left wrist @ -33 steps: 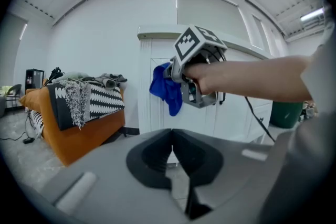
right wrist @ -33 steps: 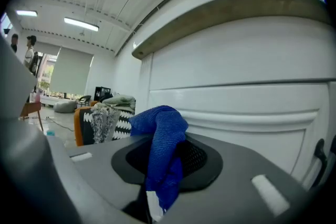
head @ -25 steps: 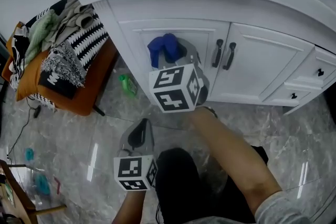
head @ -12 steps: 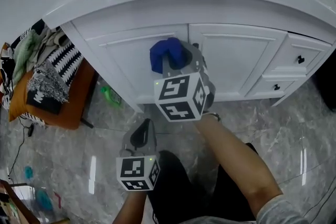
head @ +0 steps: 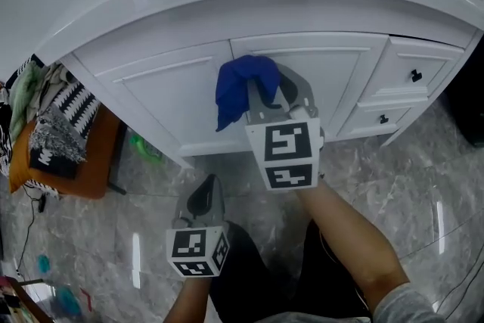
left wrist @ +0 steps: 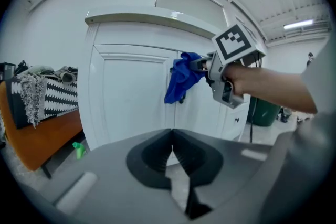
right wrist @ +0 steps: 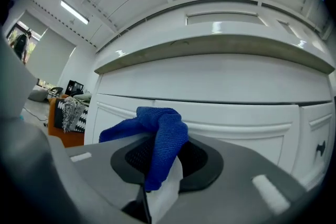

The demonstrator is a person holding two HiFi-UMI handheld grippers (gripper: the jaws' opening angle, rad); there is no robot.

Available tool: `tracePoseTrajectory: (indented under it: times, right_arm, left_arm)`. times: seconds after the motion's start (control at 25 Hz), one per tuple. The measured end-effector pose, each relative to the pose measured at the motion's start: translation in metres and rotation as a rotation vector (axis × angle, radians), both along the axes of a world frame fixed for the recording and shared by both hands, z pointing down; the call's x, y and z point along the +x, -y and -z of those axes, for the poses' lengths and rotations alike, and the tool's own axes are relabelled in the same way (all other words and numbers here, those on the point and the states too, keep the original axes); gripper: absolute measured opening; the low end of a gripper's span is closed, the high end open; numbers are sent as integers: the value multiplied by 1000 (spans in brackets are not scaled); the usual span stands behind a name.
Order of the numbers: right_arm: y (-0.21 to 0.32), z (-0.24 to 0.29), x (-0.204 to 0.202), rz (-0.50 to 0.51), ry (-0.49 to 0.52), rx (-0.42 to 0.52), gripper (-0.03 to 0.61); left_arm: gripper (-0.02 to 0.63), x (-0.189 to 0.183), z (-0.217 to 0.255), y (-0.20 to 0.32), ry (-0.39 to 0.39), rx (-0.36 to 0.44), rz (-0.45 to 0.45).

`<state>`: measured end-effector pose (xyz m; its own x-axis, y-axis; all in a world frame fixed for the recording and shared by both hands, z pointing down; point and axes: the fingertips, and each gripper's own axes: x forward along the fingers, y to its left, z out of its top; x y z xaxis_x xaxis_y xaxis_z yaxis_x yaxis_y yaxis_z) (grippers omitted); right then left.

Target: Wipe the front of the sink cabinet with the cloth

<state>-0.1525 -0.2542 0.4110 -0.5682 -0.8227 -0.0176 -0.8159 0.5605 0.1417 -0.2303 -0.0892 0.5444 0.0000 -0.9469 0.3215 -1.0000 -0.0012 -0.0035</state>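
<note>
The cloth (head: 240, 91) is blue, bunched and clamped between the jaws of your right gripper (head: 261, 91), with a fold hanging down on its left side. It sits at the front of the sink cabinet (head: 174, 87), high on the doors where the two meet. Firm contact with the panel cannot be confirmed from any view. One second ago the cloth was over the left door, with both black door handles showing to its right. It has since travelled right to the seam, and the head view no longer shows those handles. In the right gripper view the cloth (right wrist: 160, 136) drapes over the closed right gripper (right wrist: 157, 165), with the white door rail directly behind. Your right forearm (head: 348, 238) reaches up from the lower right, nearly extended, the marker cube facing the head camera. Your left gripper (head: 204, 197) remains low and well short of the cabinet, its position unchanged. Its jaws are pressed together on nothing and it points at the lower door. To the right of the doors are drawers with black knobs (head: 415, 76). A green bottle (head: 144, 147) lies on the marble floor (head: 423, 185) beside an orange bench (head: 76, 178).
</note>
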Motion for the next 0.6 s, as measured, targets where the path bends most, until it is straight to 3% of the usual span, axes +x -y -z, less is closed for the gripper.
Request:
tracePoseTrajectory:
  times: [0.6]
  right_arm:
    - [51,-23,157,-258,33,-34,104]
  left_arm:
    - [11,40,-5,21,0,-7,-58]
